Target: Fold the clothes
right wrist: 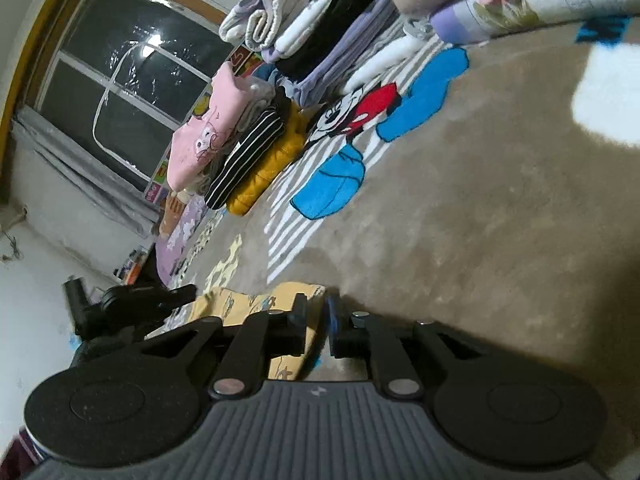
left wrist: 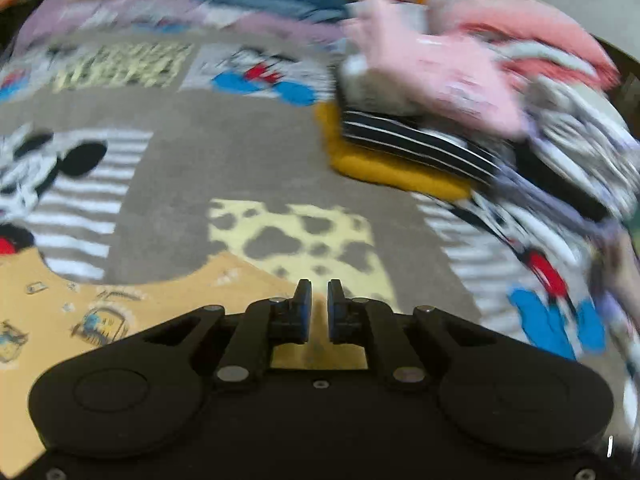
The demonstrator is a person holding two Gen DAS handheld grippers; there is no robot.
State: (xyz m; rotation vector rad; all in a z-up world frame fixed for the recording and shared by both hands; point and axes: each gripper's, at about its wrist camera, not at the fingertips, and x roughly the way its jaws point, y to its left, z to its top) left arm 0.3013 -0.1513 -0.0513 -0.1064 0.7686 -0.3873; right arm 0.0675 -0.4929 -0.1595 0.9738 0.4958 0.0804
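Right at the lens of the left wrist camera, the left tongs [left wrist: 319,292] are clenched to a sliver with nothing pinched between them, poised over the corner of a yellow printed garment [left wrist: 60,304], which lies spread flat on a grey-brown plush blanket [left wrist: 240,160] patterned with cartoon mice, stripes and pale spotted patches. From the right wrist camera, the right tongs [right wrist: 318,308] sit low at the opposite edge of that same yellow cloth; its hem runs up to the narrow gap between the pads, and I cannot tell whether they nip it or merely rest beside it. The left tool shows there too, dark and slightly blurred, just beyond the garment's far side. Further along the blanket stands a neat folded stack: a mustard-yellow piece [right wrist: 264,172] at the bottom, a black-and-white striped one [right wrist: 244,160] on it, some grey fabric, and a pink sweatshirt [right wrist: 200,140] on top. Beside the stack, a loose heap of clothes [right wrist: 320,32] in lilac, white, black and cream is piled up. Beyond it all is a dark window [right wrist: 132,80] in a wooden frame, with grey sheeting bunched under it.
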